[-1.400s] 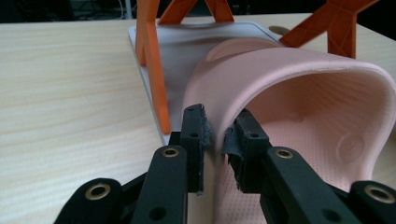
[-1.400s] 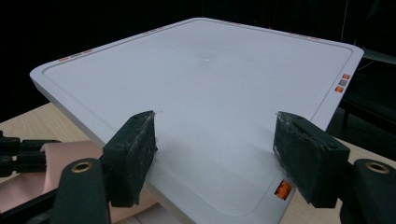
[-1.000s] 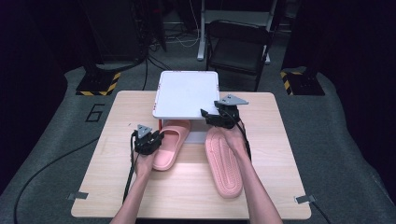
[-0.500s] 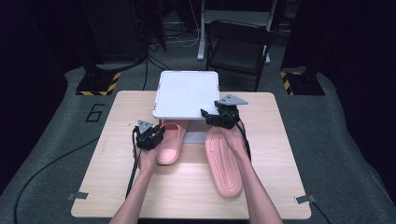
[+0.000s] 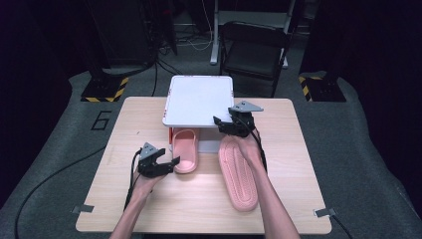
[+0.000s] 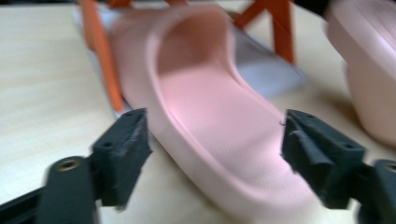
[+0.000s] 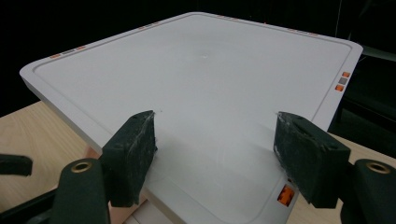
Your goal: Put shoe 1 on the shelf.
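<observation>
I see my left gripper (image 5: 169, 163) beside the heel of the upright pink slipper (image 5: 185, 149); its jaws have just been opening and now stand wide, the heel between them in the left gripper view but untouched by the pads. That slipper's toe is tucked under the white rack (image 5: 199, 99), near an orange leg (image 6: 95, 42). My right gripper (image 5: 225, 124) is at the rack's near right corner, jaws spread with nothing gripped. The second slipper (image 5: 239, 174) lies sole-up near the table's (image 5: 298, 149) right side. Bare wood stretches along the left and near edges.
</observation>
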A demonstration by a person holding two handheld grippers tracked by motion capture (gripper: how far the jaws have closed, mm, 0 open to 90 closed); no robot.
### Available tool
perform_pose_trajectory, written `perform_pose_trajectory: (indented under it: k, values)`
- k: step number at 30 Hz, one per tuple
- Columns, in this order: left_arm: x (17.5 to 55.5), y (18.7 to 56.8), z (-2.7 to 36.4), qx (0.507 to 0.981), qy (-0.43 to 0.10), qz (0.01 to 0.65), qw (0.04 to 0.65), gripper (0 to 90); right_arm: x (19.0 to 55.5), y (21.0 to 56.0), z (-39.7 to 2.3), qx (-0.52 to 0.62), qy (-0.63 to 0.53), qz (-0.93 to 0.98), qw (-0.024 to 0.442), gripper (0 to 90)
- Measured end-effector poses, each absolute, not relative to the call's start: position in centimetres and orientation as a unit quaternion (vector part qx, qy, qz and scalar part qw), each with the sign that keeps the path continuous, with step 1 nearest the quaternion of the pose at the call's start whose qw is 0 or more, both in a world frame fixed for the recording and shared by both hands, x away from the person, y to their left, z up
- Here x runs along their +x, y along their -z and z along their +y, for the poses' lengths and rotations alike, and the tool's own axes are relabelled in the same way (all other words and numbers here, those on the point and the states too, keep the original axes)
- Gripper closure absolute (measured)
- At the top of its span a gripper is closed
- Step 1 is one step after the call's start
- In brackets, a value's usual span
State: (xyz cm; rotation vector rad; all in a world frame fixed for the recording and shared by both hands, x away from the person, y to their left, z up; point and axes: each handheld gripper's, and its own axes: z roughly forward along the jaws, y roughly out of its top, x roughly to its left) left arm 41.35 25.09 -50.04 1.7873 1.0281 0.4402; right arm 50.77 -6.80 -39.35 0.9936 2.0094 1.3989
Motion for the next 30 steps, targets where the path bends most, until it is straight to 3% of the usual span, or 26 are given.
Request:
perform_pose_trajectory:
  k: [2, 5, 12, 17, 30]
  values:
    - [40.7, 50.3, 25.0, 0.748, -0.175, 0.407, 0.495, 15.8, 50.7, 39.3, -6.8, 0.366, -0.512, 0.737, 0.247, 29.1]
    - [39.9, 51.0, 24.8, 0.775, -0.186, 0.382, 0.469, 15.0, 50.8, 39.3, -6.8, 0.364, -0.511, 0.738, 0.247, 29.3]
    - [40.9, 51.7, 23.5, 0.789, -0.200, 0.382, 0.438, 15.0, 50.8, 39.2, -6.7, 0.366, -0.508, 0.740, 0.248, 29.0]
    - [42.0, 51.6, 22.8, 0.772, -0.243, 0.402, 0.429, 17.2, 50.7, 39.2, -6.7, 0.367, -0.508, 0.739, 0.247, 29.3]
    - [46.0, 51.5, 21.6, 0.742, -0.272, 0.464, 0.401, 20.8, 50.8, 39.2, -6.8, 0.364, -0.509, 0.740, 0.247, 29.5]
